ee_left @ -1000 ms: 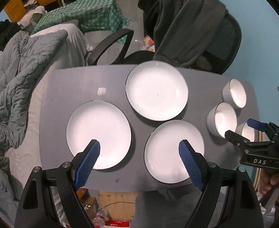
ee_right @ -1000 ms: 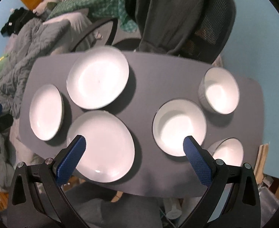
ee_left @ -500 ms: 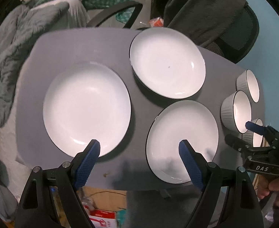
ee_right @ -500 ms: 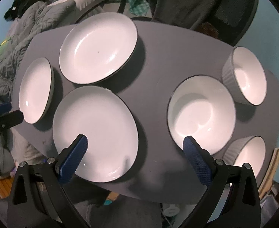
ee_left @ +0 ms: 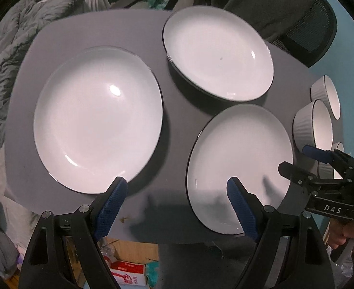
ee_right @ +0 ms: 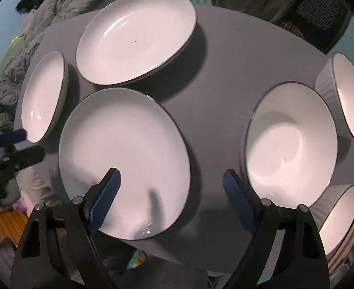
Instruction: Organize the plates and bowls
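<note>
Three plates [ee_right: 123,159] and three bowls [ee_right: 290,142] lying flat, open side up, on the grey surface [ee_right: 215,91]. Left gripper [ee_left: 177,207] aiming straight down, spread wide, empty. Right gripper [ee_right: 169,192] aiming down too, just been closing a little, nothing between.

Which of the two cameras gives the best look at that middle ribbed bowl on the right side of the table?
The right wrist view: the middle bowl sits nearly whole there, and you can see down into it. In the left wrist view the same bowl is squeezed against the picture's right edge, seen mostly from its ribbed side.
</note>
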Motion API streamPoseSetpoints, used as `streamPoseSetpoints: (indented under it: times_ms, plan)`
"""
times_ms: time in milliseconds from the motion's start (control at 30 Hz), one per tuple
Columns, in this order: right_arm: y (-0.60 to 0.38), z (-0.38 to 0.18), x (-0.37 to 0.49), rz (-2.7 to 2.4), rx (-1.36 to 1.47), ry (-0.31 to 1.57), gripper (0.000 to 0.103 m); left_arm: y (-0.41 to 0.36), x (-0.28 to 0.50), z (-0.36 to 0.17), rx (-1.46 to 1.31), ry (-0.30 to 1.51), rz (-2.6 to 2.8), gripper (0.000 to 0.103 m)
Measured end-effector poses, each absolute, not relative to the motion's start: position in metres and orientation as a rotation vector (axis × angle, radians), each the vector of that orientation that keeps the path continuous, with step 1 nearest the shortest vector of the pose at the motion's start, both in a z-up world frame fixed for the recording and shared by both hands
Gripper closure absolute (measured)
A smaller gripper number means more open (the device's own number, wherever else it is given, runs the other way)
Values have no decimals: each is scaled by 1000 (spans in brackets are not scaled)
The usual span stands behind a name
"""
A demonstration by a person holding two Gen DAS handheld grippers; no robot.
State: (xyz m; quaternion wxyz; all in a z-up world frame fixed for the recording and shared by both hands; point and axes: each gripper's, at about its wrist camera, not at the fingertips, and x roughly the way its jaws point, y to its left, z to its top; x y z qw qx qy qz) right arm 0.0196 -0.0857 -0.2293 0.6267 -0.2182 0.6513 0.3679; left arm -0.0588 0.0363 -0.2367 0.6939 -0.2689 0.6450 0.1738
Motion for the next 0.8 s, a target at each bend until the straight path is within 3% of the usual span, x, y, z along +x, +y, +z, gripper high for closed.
streamPoseSetpoints:
  times_ms: [367,533,600,800]
  plan:
    - [-76,-240,16,859,-531,1511,30,32,-68,-264,-619,1469,378,17]
    - [-70,-246,17,843,-545,1521,43,35,-71,-267,-601,1462,373,17]
    - [-70,-250,18,834,-549,1532,55,35,-74,-270,-605,1463,372,17]
    - [-74,-250,21,817,-567,1515,64,40,-81,-276,-639,1475,373,25]
